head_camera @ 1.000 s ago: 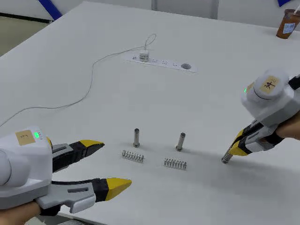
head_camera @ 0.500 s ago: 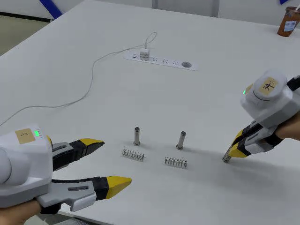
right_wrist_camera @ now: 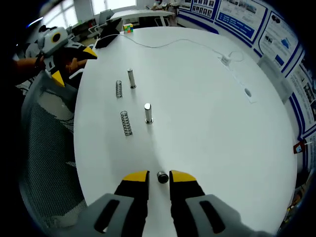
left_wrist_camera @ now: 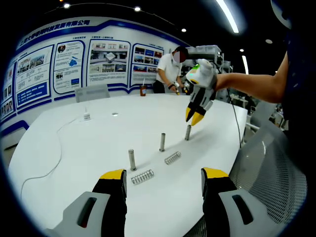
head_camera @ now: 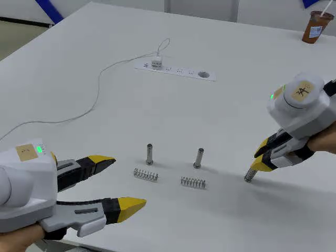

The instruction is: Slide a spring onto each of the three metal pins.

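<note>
**Workbench State: Two Grippers, Three Pins, Three Springs**

**Room.** The left gripper view shows a curved wall of blue-and-white display panels [left_wrist_camera: 74,59] under ceiling spotlights. One person [left_wrist_camera: 169,74] stands beyond the far side of the table. One mesh-backed chair [left_wrist_camera: 276,170] stands at the near side.

**Surface.** There is one white table [head_camera: 226,115], matte, with a rounded outline. One white power strip [head_camera: 173,70] lies on its far half. One white cable [head_camera: 97,94] runs from a plug in the strip to the left edge. One brown cup [head_camera: 314,27] stands at the far right.

**Grippers: two.**
- The left gripper [head_camera: 127,180] is held low over the near left part of the table. Its jaws are spread wide with nothing between them.
- The right gripper [head_camera: 254,161] points down at the right end of the pin row. Its jaws stand a narrow gap apart and grip nothing. Its tips are just above the right pin [right_wrist_camera: 162,177], whose top shows in the gap.

**Pins: three.** All three stand upright in one row across the near half of the table. The left pin [head_camera: 149,154] and the middle pin [head_camera: 198,157] are bare.

**Springs: three.**
- The fitted spring [head_camera: 250,175] sits around the right pin.
- The left loose spring [head_camera: 146,175] lies flat just in front of the left pin, not touching it.
- The right loose spring [head_camera: 193,182] lies flat just in front of the middle pin, not touching it.
</note>
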A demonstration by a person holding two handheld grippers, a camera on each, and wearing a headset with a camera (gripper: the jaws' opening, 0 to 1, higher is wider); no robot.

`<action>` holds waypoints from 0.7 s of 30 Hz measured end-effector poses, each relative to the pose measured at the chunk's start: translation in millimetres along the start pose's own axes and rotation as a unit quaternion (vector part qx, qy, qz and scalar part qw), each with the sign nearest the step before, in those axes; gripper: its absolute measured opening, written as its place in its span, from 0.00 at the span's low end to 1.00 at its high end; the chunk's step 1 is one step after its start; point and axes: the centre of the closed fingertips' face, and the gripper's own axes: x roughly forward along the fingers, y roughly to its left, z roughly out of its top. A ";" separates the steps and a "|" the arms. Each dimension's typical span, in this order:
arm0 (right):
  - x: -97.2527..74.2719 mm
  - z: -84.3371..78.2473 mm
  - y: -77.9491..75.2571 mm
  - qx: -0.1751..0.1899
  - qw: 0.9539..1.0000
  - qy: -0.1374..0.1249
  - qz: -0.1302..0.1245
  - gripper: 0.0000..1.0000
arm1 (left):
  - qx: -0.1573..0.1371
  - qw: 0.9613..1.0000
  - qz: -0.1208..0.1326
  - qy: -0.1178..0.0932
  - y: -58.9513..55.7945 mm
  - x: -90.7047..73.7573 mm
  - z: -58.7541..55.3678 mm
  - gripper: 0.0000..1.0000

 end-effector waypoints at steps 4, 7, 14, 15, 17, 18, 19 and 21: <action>-2.9 8.6 3.4 -0.010 1.000 -0.006 -0.003 0.17 | 0.002 1.000 -0.002 -0.002 -0.4 0.2 1.8 0.63; -0.7 15.1 9.5 -0.015 1.000 -0.010 0.003 0.17 | 0.004 1.000 -0.003 -0.004 -0.7 -0.1 3.0 0.63; 9.6 26.5 26.6 -0.034 0.999 -0.015 0.019 0.17 | 0.005 1.000 -0.002 -0.005 -0.9 -2.0 3.5 0.63; 12.6 28.2 30.1 -0.038 0.999 -0.014 0.022 0.17 | 0.005 1.000 -0.002 -0.005 -1.1 -2.3 3.5 0.63; 16.8 30.3 34.2 -0.044 0.999 -0.015 0.026 0.17 | 0.005 1.000 -0.002 -0.004 -1.4 -2.4 3.5 0.63; 20.8 31.4 35.2 -0.046 0.998 -0.015 0.030 0.17 | 0.006 1.000 -0.002 -0.004 -1.6 -2.4 3.3 0.63; 23.2 32.4 36.8 -0.050 0.998 -0.015 0.033 0.17 | 0.006 1.000 -0.002 -0.004 -1.9 -2.5 3.3 0.63; 28.3 36.1 41.3 -0.055 0.998 -0.018 0.040 0.17 | 0.006 1.000 -0.002 -0.003 -2.2 -2.6 3.5 0.63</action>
